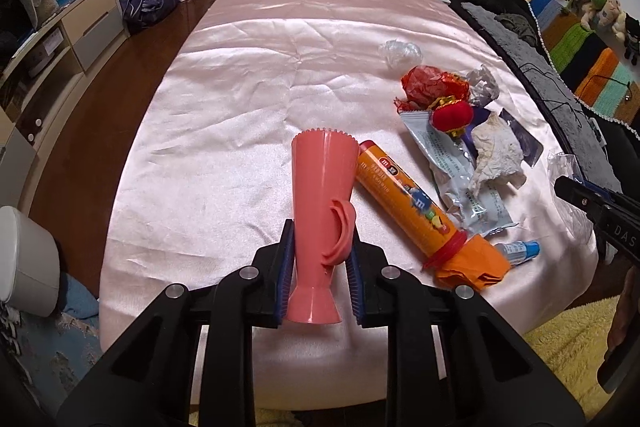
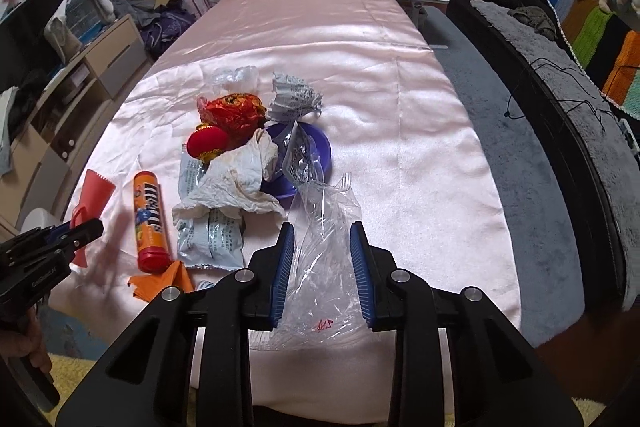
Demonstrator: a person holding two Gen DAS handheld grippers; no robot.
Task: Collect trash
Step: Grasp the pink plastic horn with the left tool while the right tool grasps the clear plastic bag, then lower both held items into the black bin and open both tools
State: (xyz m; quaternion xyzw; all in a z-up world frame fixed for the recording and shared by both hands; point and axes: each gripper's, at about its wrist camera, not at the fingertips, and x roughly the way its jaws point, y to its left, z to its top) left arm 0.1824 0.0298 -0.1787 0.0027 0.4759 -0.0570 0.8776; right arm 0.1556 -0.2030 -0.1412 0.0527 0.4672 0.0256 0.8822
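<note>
The left hand-held gripper (image 1: 318, 277) clamps a pink plastic cone (image 1: 322, 211) beside the orange candy tube (image 1: 404, 201); the right hand-held gripper (image 2: 322, 275) straddles, unclenched, a clear bag (image 2: 324, 255) whose slick film may slip free when pinched.

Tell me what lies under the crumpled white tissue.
The crumpled white tissue lies over a silver-blue printed wrapper and the near-left rim of a purple bowl. Anything else beneath it is covered and cannot be seen.
</note>
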